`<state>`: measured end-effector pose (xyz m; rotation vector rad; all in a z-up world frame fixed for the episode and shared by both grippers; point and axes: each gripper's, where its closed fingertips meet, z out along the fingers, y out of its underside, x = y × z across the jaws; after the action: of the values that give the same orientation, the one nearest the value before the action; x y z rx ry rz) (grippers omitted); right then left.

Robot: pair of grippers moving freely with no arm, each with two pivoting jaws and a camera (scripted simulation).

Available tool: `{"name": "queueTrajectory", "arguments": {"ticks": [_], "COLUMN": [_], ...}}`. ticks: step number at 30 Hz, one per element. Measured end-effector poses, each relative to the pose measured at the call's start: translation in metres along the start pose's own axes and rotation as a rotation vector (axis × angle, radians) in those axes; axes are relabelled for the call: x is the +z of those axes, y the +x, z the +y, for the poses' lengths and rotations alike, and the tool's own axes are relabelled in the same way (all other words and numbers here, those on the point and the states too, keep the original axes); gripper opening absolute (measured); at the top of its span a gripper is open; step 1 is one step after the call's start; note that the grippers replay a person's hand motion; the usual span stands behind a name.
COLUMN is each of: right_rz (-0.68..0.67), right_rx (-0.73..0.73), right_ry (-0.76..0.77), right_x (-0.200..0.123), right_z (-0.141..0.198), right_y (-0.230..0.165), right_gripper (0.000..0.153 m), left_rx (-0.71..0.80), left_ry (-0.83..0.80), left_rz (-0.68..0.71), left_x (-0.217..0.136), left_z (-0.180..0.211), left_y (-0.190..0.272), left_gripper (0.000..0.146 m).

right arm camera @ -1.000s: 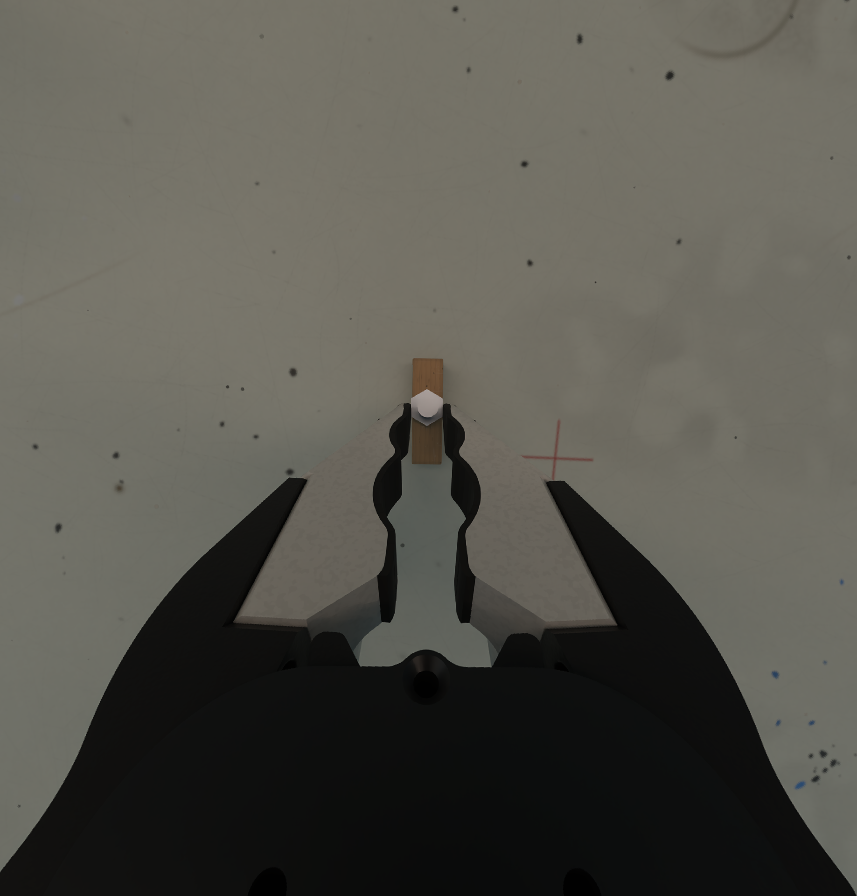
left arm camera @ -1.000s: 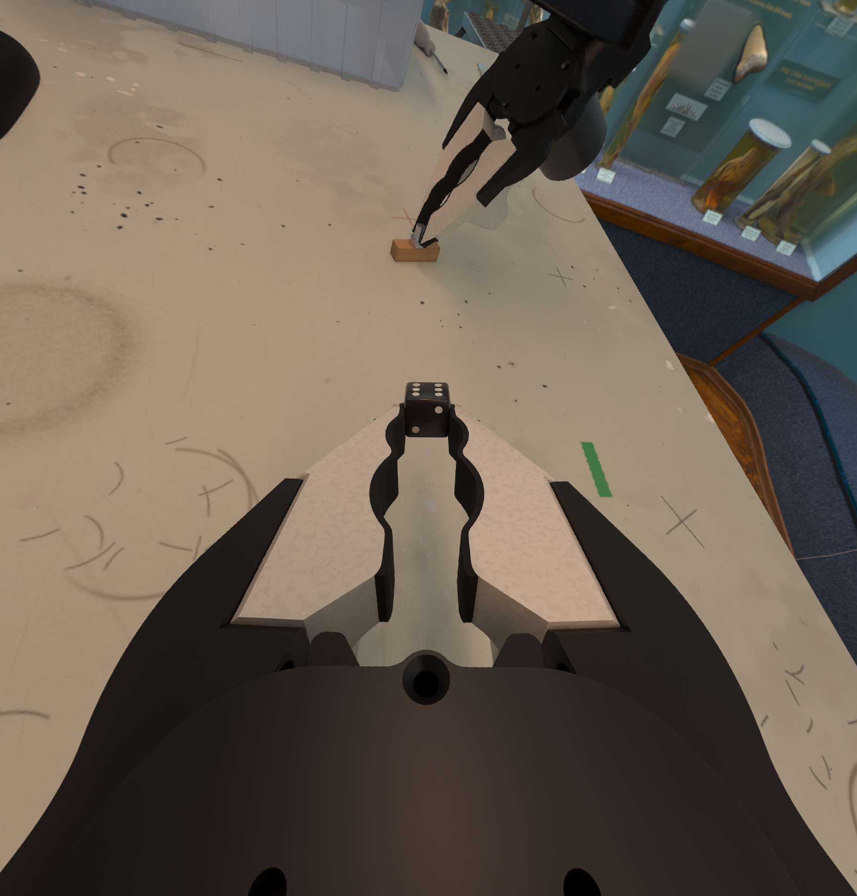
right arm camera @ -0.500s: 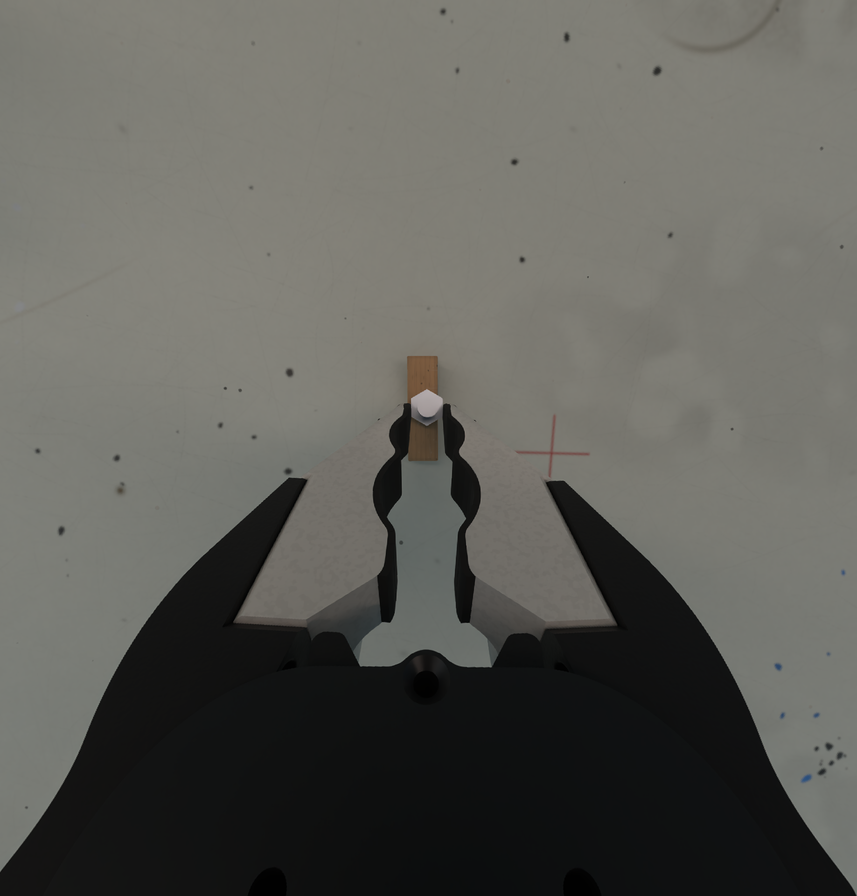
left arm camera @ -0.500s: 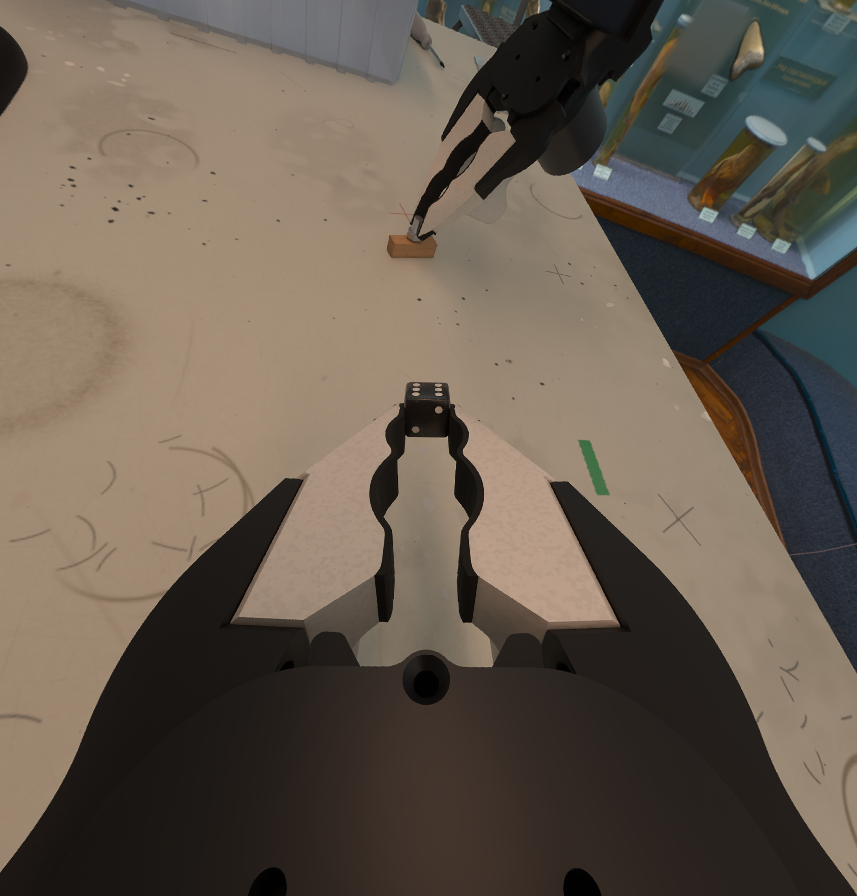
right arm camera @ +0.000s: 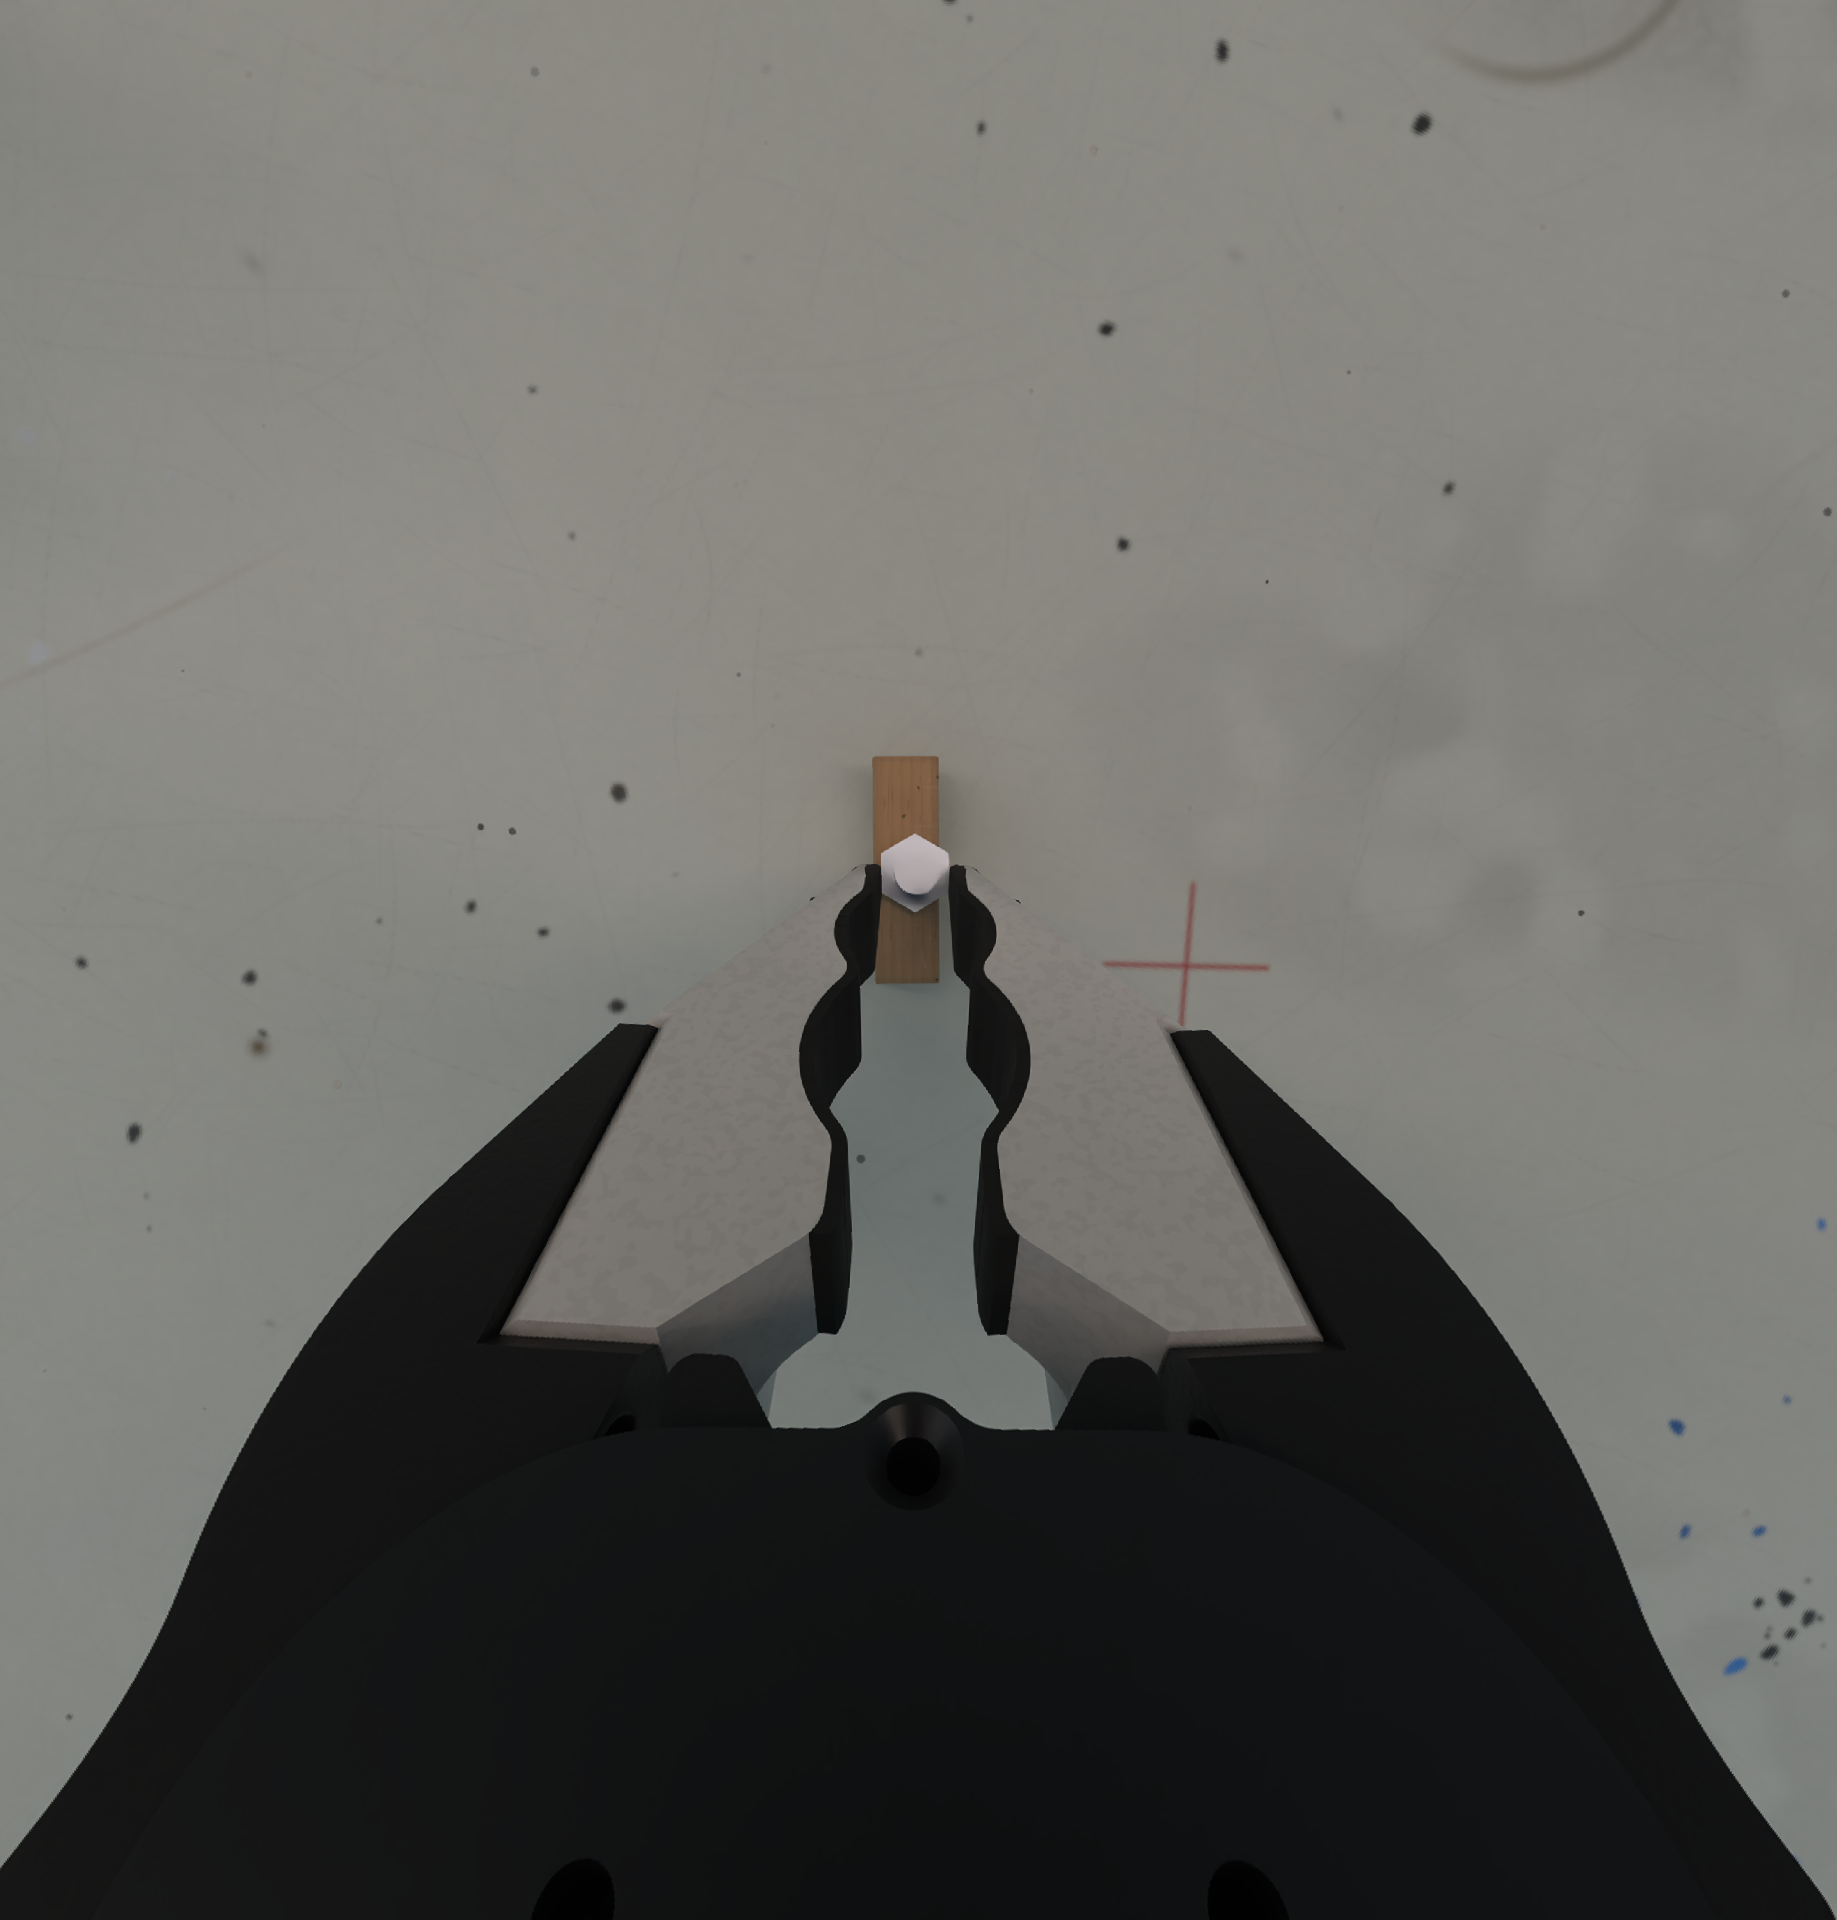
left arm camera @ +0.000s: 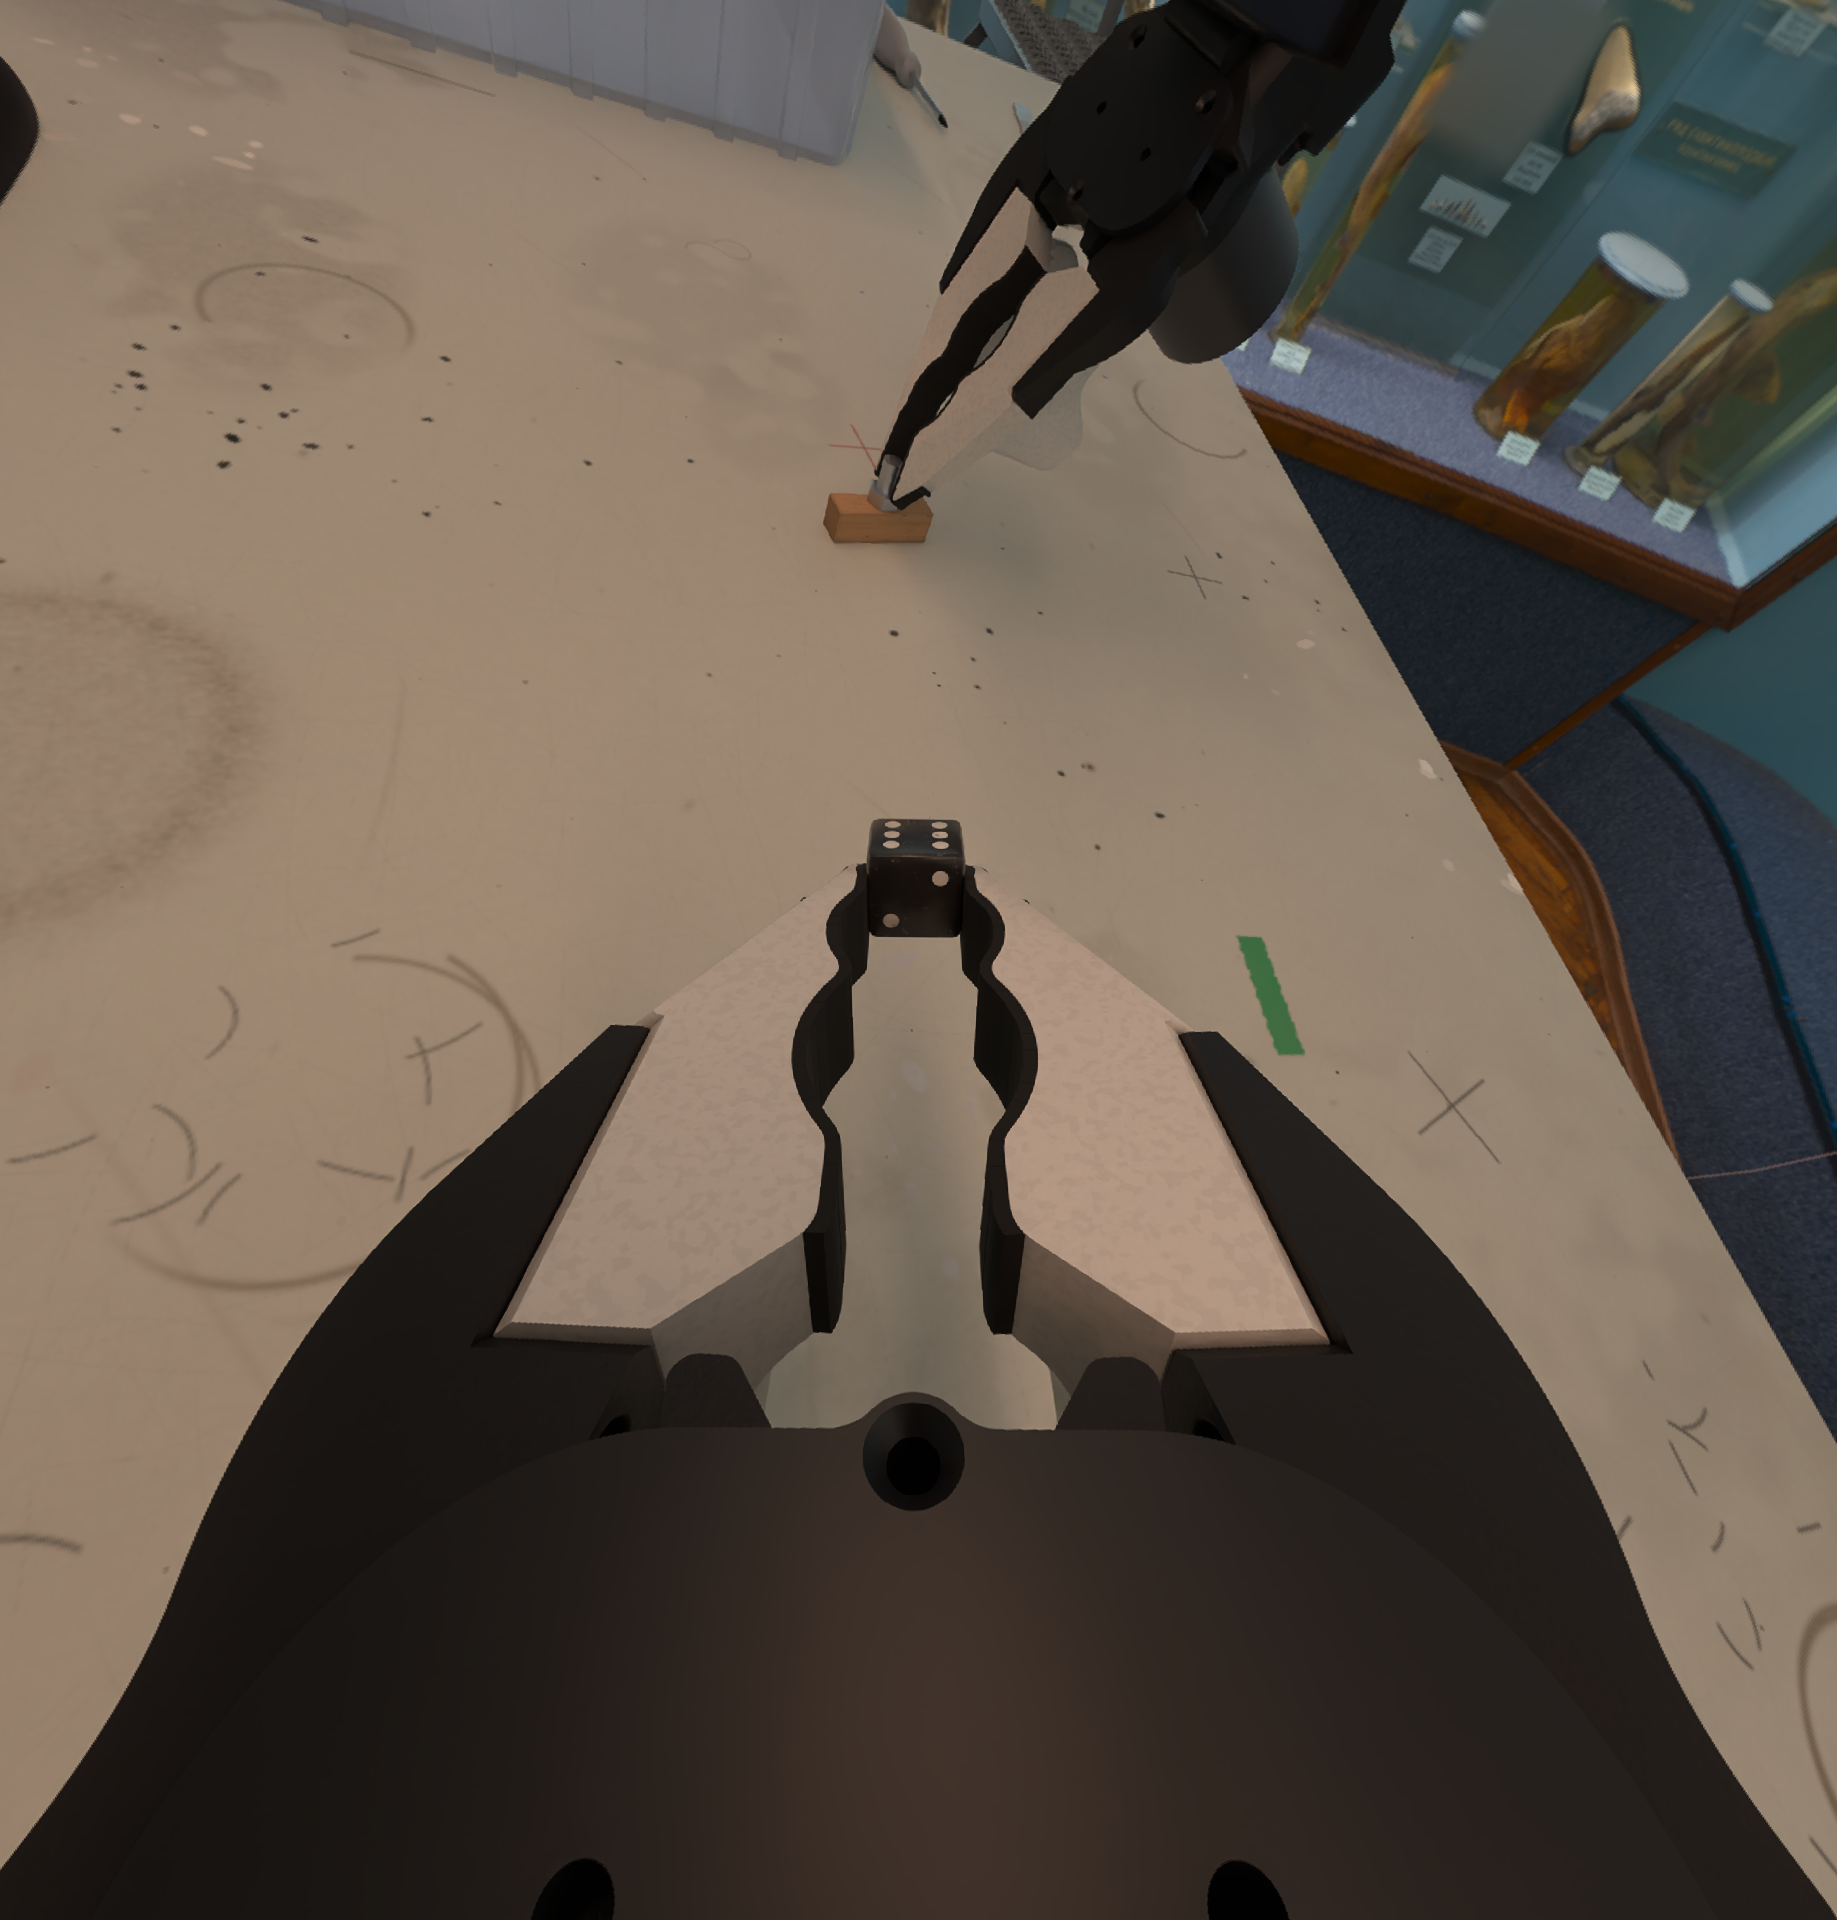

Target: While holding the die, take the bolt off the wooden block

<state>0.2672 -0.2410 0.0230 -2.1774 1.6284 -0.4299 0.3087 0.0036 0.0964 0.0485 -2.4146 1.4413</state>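
Note:
My left gripper is shut on a black die with white pips and holds it at its fingertips above the beige table. Far ahead, a small wooden block lies on the table with a grey bolt standing on it. My right gripper points steeply down onto the block. In the right wrist view, seen from above, my right gripper is shut on the bolt's white hex head, over the middle of the block.
A pale box stands at the table's back, with a small tool beside it. The table's right edge drops to blue floor, and display cases with jars stand beyond. There is green tape and a red cross.
The table has drifted slightly in both views, so both grippers have moved a little. The block has slid slightly up in the right wrist view while the bolt stays between the fingertips.

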Motion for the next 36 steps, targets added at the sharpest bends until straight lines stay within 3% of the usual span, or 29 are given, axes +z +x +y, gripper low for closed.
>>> {"name": "queueTrajectory", "arguments": {"ticks": [36], "right_rz": [-0.007], "right_rx": [0.022], "right_ry": [0.015], "right_x": [-0.0021], "right_z": [-0.0012], "right_y": [0.0005], "right_gripper": [0.013], "left_rx": [-0.002], "left_ry": [-0.015], "left_rz": [-0.002], "left_x": [0.0024], "left_z": [0.0026], "left_y": [-0.0005], "left_gripper": [0.016]}}
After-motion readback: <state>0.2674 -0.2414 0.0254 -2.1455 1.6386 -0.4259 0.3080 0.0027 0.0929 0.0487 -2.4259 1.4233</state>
